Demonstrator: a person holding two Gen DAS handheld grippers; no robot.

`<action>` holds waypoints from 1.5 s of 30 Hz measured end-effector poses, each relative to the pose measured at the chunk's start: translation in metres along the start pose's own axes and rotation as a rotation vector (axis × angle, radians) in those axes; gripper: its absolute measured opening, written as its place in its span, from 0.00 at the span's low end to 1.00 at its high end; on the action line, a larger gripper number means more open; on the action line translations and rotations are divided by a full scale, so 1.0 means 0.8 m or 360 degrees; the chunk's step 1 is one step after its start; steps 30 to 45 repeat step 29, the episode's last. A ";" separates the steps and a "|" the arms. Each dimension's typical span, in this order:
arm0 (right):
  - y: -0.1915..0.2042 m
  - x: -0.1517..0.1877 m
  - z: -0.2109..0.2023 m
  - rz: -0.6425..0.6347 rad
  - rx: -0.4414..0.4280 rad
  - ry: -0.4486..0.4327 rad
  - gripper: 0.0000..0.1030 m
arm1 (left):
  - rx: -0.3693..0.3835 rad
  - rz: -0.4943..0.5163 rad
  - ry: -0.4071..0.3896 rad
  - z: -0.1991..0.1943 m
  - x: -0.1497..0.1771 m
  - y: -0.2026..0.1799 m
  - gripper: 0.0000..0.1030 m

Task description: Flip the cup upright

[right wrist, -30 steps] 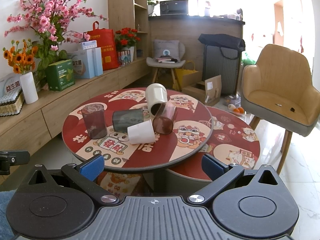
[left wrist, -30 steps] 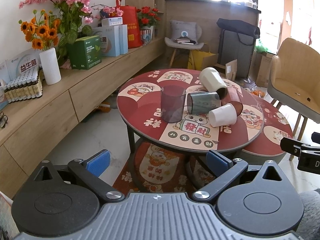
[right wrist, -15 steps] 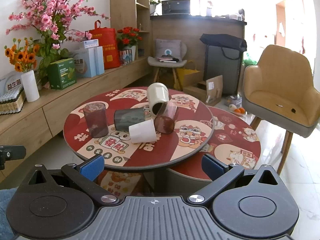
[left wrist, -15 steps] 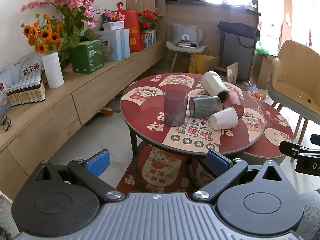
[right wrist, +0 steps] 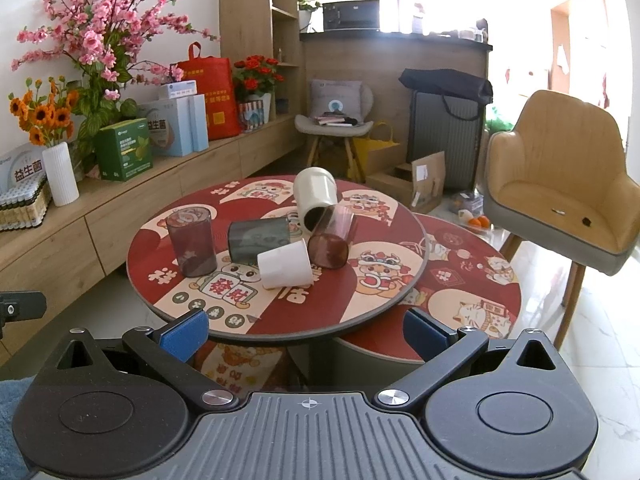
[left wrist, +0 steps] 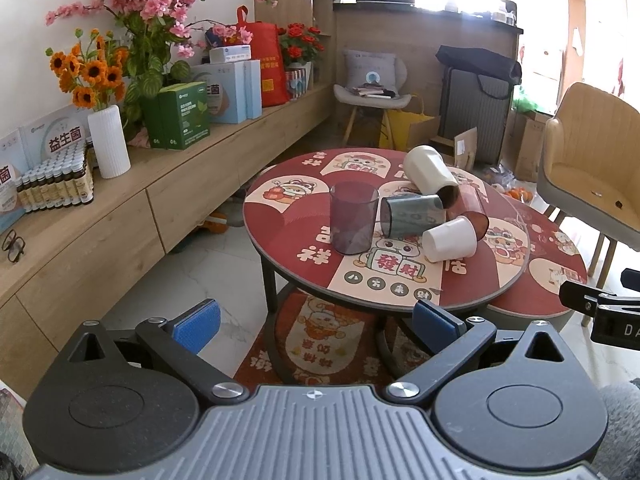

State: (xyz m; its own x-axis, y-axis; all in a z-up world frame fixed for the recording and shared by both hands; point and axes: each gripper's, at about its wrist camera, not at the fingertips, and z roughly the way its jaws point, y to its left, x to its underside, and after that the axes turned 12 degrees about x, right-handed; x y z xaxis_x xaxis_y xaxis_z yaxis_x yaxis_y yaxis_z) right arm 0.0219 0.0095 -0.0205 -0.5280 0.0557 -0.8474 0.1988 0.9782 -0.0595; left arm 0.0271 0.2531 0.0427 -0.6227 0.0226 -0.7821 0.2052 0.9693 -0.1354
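cups on the round table (right wrist: 384,280): one purple cup (right wrist: 191,242) stands upright at the left of the group, mouth up. four lie on their sides in a touching cluster just beside it: grey cup (right wrist: 258,238), small white cup (right wrist: 285,264), brown cup (right wrist: 332,236) and tall cream cup (right wrist: 314,196). the left view shows the same layout, purple cup (left wrist: 354,218) upright, small white cup (left wrist: 450,238) nearest the front edge.

left gripper (left wrist: 316,318) and right gripper (right wrist: 306,332) both have their tongs spread wide, nothing between the pads, both held off the table's near edge and well apart from the cups.

judgement: step in hand is the approach; which fallen cup is meant cannot be told. next move calls for closing across a lying cup's wall without knocking its neighbours, then rotating it mouth up onto a bare part of the table.
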 end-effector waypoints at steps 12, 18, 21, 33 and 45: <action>-0.001 0.001 -0.001 -0.0005 0.0000 0.0006 1.00 | -0.0009 -0.0006 -0.0003 -0.001 0.001 0.000 1.00; 0.000 0.001 -0.001 -0.0005 0.0000 0.0006 1.00 | -0.0014 -0.0015 -0.0006 -0.001 0.001 0.001 1.00; -0.001 0.001 -0.001 -0.0005 -0.0001 0.0006 1.00 | -0.0015 -0.0019 -0.0008 -0.001 0.001 0.001 1.00; -0.001 0.001 -0.001 -0.0006 -0.0001 0.0007 1.00 | -0.0015 -0.0017 -0.0008 -0.001 0.000 0.000 1.00; -0.001 0.001 -0.001 -0.0006 -0.0001 0.0007 1.00 | -0.0015 -0.0017 -0.0008 -0.001 0.000 0.000 1.00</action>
